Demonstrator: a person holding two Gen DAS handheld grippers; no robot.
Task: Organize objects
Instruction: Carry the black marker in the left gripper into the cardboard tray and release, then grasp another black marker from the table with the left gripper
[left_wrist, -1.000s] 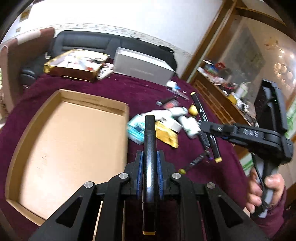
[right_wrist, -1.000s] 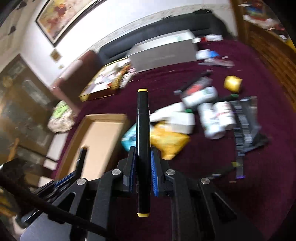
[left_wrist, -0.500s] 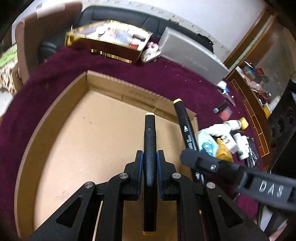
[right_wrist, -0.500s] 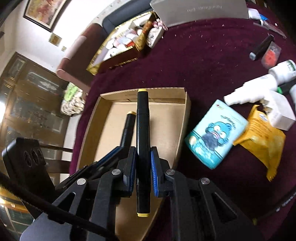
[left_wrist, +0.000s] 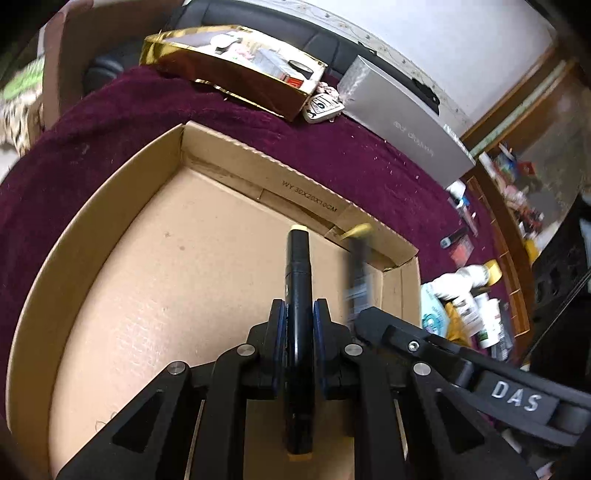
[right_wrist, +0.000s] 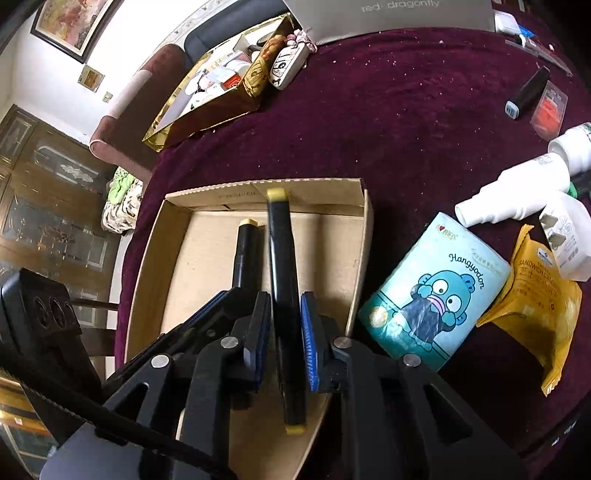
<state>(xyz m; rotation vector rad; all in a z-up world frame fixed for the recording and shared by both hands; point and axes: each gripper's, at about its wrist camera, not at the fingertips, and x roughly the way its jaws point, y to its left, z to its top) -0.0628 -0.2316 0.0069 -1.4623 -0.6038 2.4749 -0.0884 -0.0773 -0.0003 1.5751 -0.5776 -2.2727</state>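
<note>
While the maroon cloth (right_wrist: 406, 122) covers the whole table, the shallow cardboard box (left_wrist: 110, 229) takes up its near left part, bare inside, and both grippers hang over it side by side. At the table's far edge a gold gift box (left_wrist: 236, 77) and a grey flat box (left_wrist: 402, 122) stand next to each other, with a small white patterned case (right_wrist: 290, 64) touching the gold one. Right of the cardboard box, on the cloth, lie a blue tissue pack (right_wrist: 436, 291), a yellow snack packet (right_wrist: 535, 306) partly under it, a white plug adapter (right_wrist: 565, 236) and a white spray bottle (right_wrist: 517, 195). The left gripper (left_wrist: 299, 317) is clamped on a black marker with yellow ends (left_wrist: 299, 332), which points toward the box's far wall. The right gripper (right_wrist: 284, 314) is clamped on a second black marker (right_wrist: 284, 266) that tilts slightly between the blue pads (right_wrist: 308, 332), its far tip over the box's far wall.
</note>
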